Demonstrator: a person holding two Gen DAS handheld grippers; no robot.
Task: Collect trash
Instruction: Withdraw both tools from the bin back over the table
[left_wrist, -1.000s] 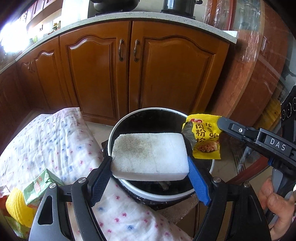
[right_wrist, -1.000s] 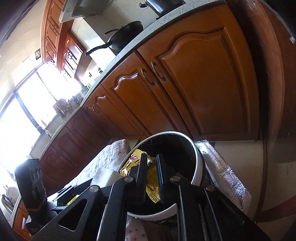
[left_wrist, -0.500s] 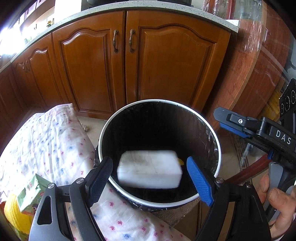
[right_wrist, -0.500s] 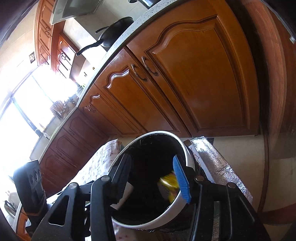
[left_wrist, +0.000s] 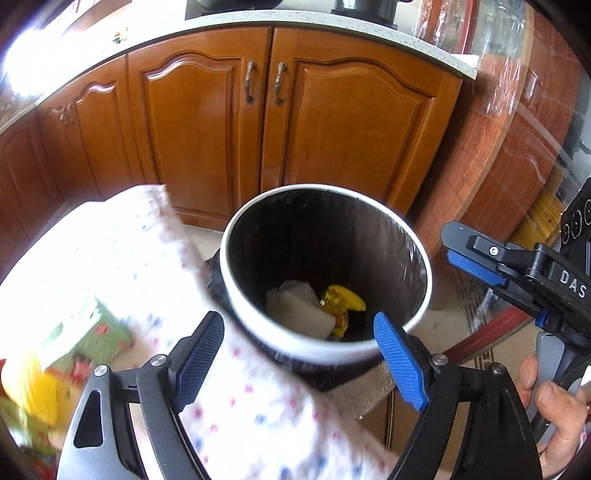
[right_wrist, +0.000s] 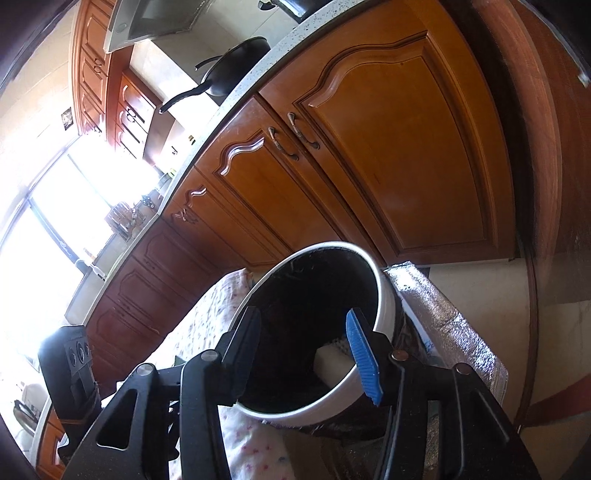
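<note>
A round bin with a white rim (left_wrist: 417, 240) and a black liner stands on the floor; it also shows in the right wrist view (right_wrist: 382, 295). At its bottom lie a white sponge (left_wrist: 303, 315), a yellow snack packet (left_wrist: 341, 301) and a white wad. The sponge shows in the right wrist view (right_wrist: 330, 363) too. My left gripper (left_wrist: 301, 360) is open and empty, above the bin's near rim. My right gripper (right_wrist: 304, 354) is open and empty over the bin; it shows from the side in the left wrist view (left_wrist: 476, 254).
A table with a white flowered cloth (left_wrist: 122, 254) stands left of the bin, with a green carton (left_wrist: 107, 328) and a yellow thing (left_wrist: 33, 387) on it. Wooden cabinets (left_wrist: 332, 136) stand behind. A silver foil mat (right_wrist: 450, 325) lies right of the bin.
Both grippers opened. The sponge dropped from the left one and the yellow packet from the right one, and both came to rest at the bottom of the bin.
</note>
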